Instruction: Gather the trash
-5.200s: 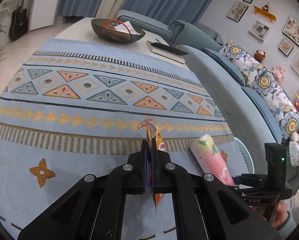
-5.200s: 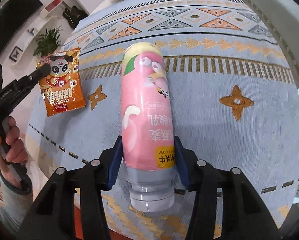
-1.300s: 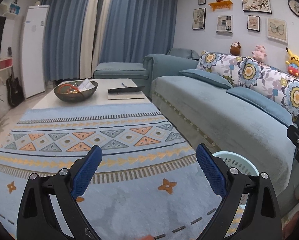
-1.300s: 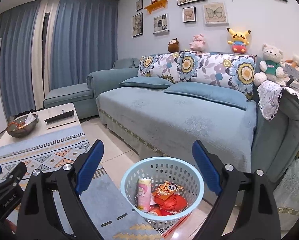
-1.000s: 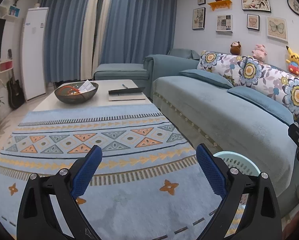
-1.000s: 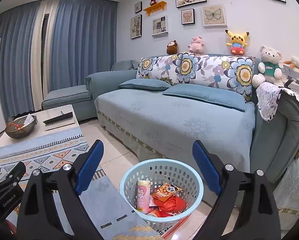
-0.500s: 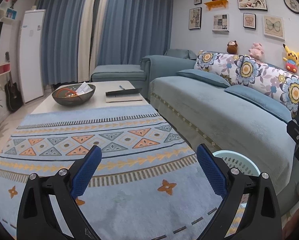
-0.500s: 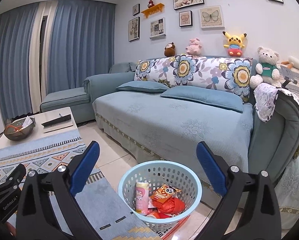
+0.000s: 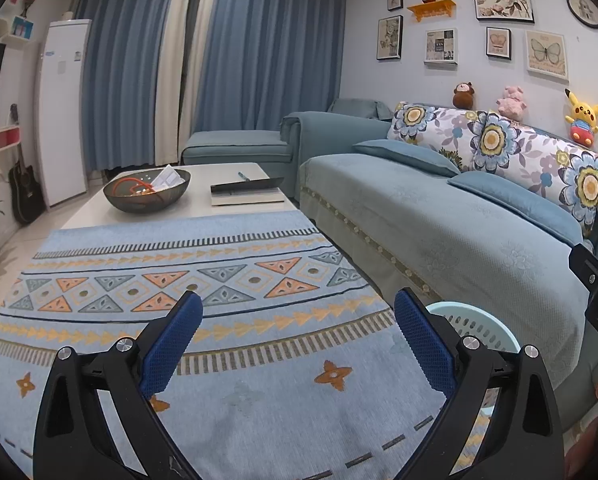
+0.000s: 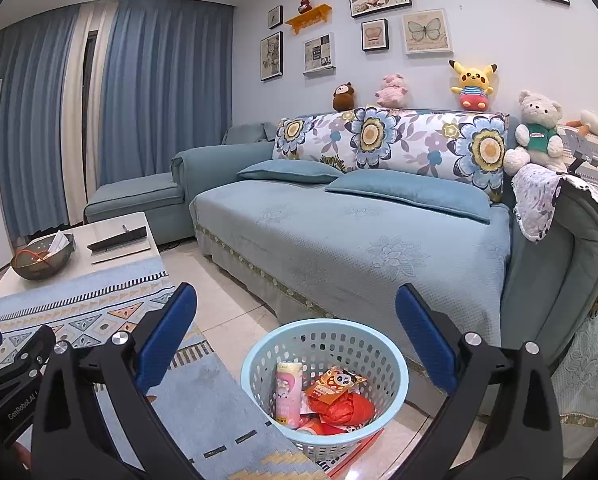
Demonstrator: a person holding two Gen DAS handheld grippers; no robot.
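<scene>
Opening wide and empty, right gripper (image 10: pixel 295 312) faces basket (image 10: pixel 259 350) beside sofa (image 10: pixel 339 240).

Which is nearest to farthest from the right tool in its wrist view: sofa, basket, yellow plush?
1. basket, on the floor just ahead of the right tool, low centre.
2. sofa, behind the basket, mid-frame.
3. yellow plush, on the sofa's backrest against the wall, upper right.

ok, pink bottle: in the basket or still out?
In. The pink bottle stands upright inside the basket, beside the orange snack bag and red wrappers.
</scene>
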